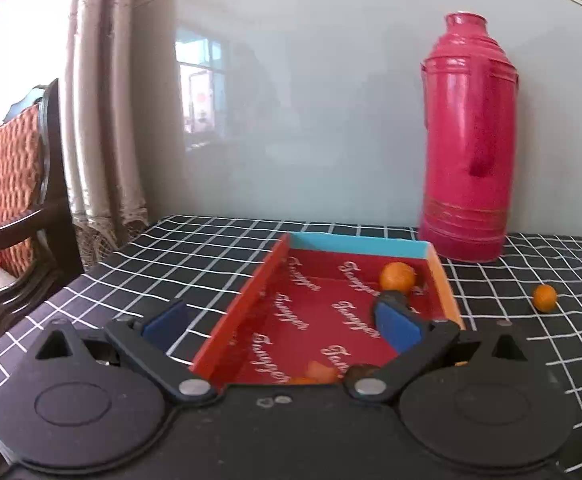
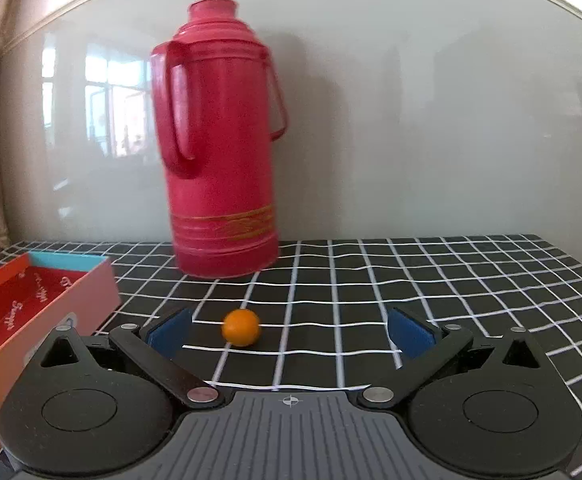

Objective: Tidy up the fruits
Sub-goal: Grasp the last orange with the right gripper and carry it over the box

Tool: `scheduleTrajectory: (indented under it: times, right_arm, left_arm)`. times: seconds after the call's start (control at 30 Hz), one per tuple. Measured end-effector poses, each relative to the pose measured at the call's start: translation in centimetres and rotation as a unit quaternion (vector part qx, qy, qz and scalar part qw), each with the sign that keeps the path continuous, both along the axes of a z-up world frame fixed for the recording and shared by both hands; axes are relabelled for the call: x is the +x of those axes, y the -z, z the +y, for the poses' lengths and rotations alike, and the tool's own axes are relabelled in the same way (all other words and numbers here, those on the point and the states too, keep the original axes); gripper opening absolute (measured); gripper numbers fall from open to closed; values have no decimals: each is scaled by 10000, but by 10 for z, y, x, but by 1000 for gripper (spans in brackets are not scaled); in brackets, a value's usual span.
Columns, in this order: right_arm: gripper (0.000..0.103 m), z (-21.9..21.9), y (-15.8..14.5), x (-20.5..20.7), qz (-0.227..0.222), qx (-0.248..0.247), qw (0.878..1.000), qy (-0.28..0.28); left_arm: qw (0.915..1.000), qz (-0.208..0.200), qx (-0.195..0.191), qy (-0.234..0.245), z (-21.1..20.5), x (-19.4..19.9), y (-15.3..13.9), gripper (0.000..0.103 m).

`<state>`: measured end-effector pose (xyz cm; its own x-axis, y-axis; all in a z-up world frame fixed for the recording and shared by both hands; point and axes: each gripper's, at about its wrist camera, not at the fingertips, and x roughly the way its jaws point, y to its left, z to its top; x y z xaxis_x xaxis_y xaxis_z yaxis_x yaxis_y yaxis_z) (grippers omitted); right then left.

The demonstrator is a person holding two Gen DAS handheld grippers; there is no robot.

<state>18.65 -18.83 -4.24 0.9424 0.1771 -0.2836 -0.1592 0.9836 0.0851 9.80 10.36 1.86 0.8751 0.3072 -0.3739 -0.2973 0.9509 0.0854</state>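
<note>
**Orange fruit waits outside the box**

Orange and small, one loose fruit [image 2: 241, 327] lies on the checked cloth of the bench [image 2: 411, 280], between the box [image 2: 51, 312] and the red flask [image 2: 219, 140] at the back edge. The right gripper [image 2: 291, 332] hangs just before it with jaws wide apart and nothing in them; the fruit sits nearer the left pad. The left gripper [image 1: 279, 320] is also wide open and empty, above the box, where another fruit [image 1: 397, 276] rests near the far wall.

I think the risk is in the closing. The fruit is round and off centre, so the nearer pad may touch first and roll it away, perhaps toward the flask. A hard squeeze could also bruise it.

Only the left wrist view shows the inside of the box, with more orange pieces at its near end, partly hidden. Only the right wrist view shows how the loose fruit stands against the right pads.
</note>
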Motion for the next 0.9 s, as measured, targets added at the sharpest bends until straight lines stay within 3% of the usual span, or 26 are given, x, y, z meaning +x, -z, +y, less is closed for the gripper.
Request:
scheduleTrajectory:
  times: [0.3, 0.43, 0.5, 0.67, 0.77, 0.87, 0.9]
  right_arm:
    - [103, 32, 4, 22, 220, -380, 9989, -181]
    - [102, 37, 7, 36, 324, -401, 9985, -171]
    - [82, 41, 8, 44, 414, -446, 9979, -201]
    - [76, 47, 14, 62, 648, -486, 9966, -180]
    - [63, 49, 17, 73, 850, -489, 9951, -106]
    - [57, 47, 21, 84, 1123, -459, 9926, -58]
    - [29, 47, 23, 88, 1250, -442, 9911, -81]
  left_arm:
    - [9985, -125, -44, -540, 42, -10, -3, 95]
    - [9948, -55, -217, -996, 73, -12, 0, 95]
    - [9928, 47, -265, -1169, 85, -11, 4, 95]
    - [9907, 53, -290, -1330, 99, -16, 4, 95]
    - [9904, 90, -287, -1346, 103, -18, 5, 95]
    - [9907, 125, -283, -1328, 107, -20, 7, 95]
    - [9907, 132, -275, -1326, 107, -21, 7, 95]
